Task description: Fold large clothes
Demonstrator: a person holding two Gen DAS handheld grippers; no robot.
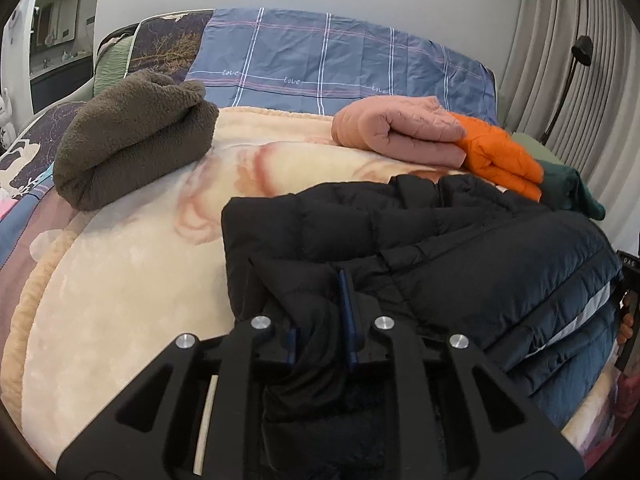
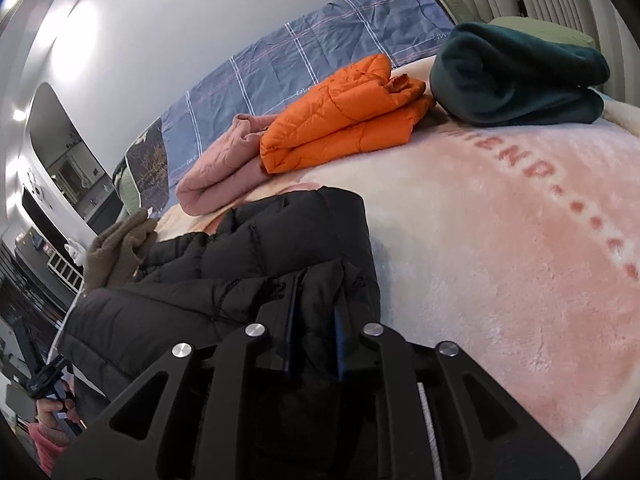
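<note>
A black puffer jacket (image 1: 440,248) lies partly folded on the cream and pink blanket (image 1: 132,280) of the bed. My left gripper (image 1: 320,312) is shut on a fold of the jacket near its left edge. In the right wrist view the same black jacket (image 2: 224,276) lies at the left, and my right gripper (image 2: 316,320) is shut on a fold at its right edge, over the pink blanket (image 2: 500,260).
Folded clothes lie along the far side: a brown fleece (image 1: 132,136), a pink quilted jacket (image 1: 404,132), an orange puffer (image 1: 496,156) and a dark green fleece (image 2: 520,76). A blue checked sheet (image 1: 340,60) covers the bed head. A floor lamp (image 1: 576,64) stands by the curtains.
</note>
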